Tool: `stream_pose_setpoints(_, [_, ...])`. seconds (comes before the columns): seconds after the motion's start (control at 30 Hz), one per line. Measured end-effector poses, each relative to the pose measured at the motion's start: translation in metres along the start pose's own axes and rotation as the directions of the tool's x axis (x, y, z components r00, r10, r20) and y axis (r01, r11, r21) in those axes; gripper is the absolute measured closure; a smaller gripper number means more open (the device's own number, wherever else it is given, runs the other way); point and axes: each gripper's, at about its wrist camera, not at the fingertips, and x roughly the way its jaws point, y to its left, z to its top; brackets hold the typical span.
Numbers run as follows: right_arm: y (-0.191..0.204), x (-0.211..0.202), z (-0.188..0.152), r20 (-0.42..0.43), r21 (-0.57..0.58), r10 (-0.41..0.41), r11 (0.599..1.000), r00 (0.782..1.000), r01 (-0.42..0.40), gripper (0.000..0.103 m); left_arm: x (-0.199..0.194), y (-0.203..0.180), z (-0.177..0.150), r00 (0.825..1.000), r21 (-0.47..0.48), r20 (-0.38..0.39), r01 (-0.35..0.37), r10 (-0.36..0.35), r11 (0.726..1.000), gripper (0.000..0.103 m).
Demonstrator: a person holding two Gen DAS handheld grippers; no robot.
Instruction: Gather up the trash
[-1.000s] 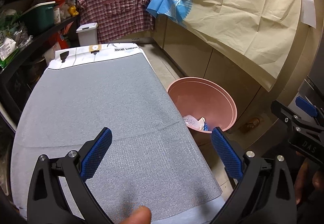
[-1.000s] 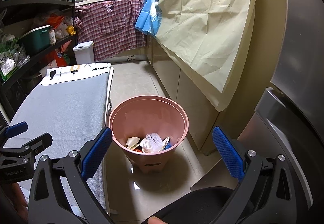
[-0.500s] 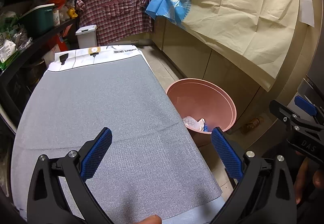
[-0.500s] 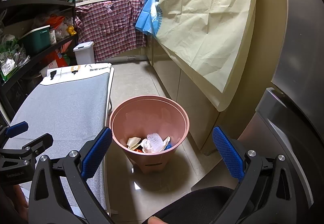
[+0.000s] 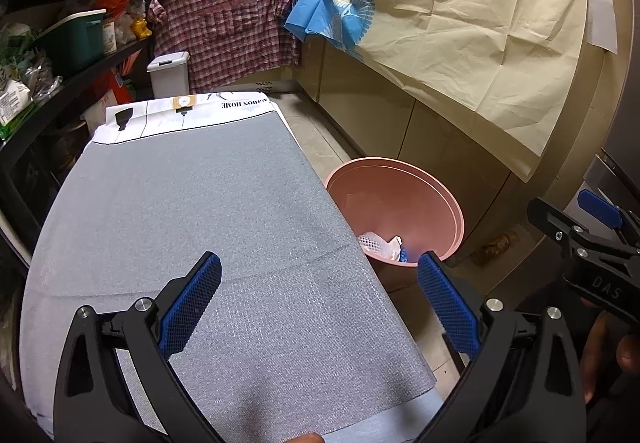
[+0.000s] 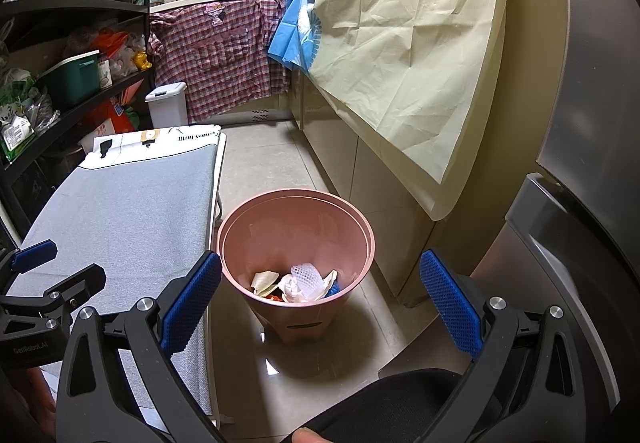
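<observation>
desk (image 5: 192,211): grey mat, bare, centre frame
bin (image 6: 352,243): pink, on floor, centre; crumpled trash (image 6: 300,283) inside
your left gripper (image 5: 320,307): spread, empty
your right gripper (image 6: 320,307): spread, empty

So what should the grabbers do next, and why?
Probably just pull back and look around for more trash. Both the left gripper and the right gripper are open and empty, the grey table cover shows no litter, and the scraps already lie in the pink bin.
</observation>
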Motion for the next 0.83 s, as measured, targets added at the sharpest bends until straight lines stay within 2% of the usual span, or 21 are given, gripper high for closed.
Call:
stream_pose_setpoints(0.3, [-0.0002, -0.0001, -0.0001, 0.0, 0.0, 0.0, 1.0, 1.0, 0.0, 0.005, 0.002, -0.0019, -0.0009, 1.0, 0.004, -0.007, 0.001, -0.001, 1.0, 0.008])
stream_pose_setpoints(0.4, [0.0, 0.0003, -0.0001, 0.0, 0.0, 0.0, 1.0, 1.0, 0.0, 0.005, 0.0023, -0.0023, -0.0018, 1.0, 0.003, -0.012, 0.021, -0.021, 1.0, 0.008])
stream_pose_setpoints(0.83, [0.0008, -0.0002, -0.0002, 0.0, -0.001, 0.0, 1.0, 1.0, 0.0, 0.005, 0.002, 0.0014, -0.0021, 1.0, -0.001, -0.007, -0.005, 0.005, 1.0, 0.008])
